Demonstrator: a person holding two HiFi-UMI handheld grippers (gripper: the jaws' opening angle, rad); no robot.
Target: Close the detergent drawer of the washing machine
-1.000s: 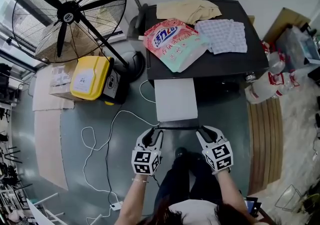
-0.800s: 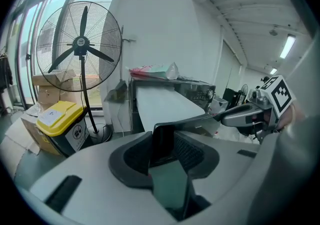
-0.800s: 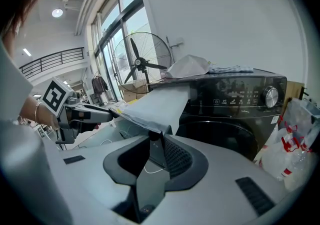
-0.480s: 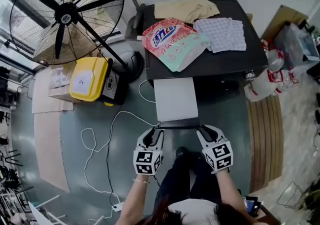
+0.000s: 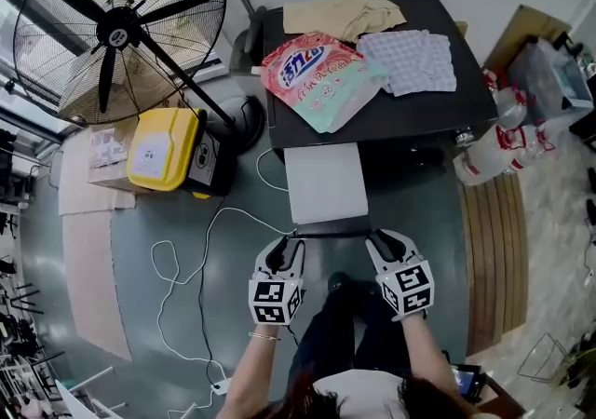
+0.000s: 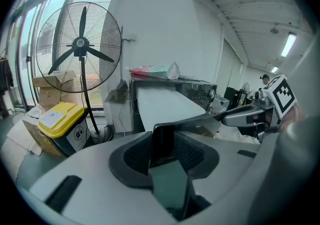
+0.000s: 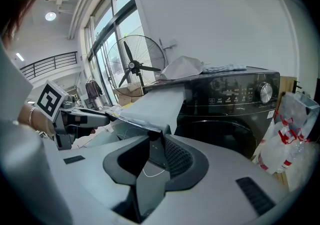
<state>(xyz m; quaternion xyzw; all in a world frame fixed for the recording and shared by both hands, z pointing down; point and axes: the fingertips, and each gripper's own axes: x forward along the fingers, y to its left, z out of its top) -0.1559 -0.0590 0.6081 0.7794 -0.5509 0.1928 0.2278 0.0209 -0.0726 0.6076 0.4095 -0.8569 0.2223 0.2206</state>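
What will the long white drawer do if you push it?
The drawer looks stiff and flat, so it will probably slide straight into the washer without bending. It sticks far out, so a push at one corner might jam it; the left hand-held gripper and right hand-held gripper hold both front corners.

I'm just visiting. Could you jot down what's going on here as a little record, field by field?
Machine: black washing machine, seen from above
Detergent drawer: pulled far out, not yet closed
Left claw: closed on the drawer's front edge, at its left corner
Right claw: closed on the same edge, at its right corner
On top of machine: detergent bag, beige cloth, checked cloth
On the floor nearby: standing fan, yellow bin
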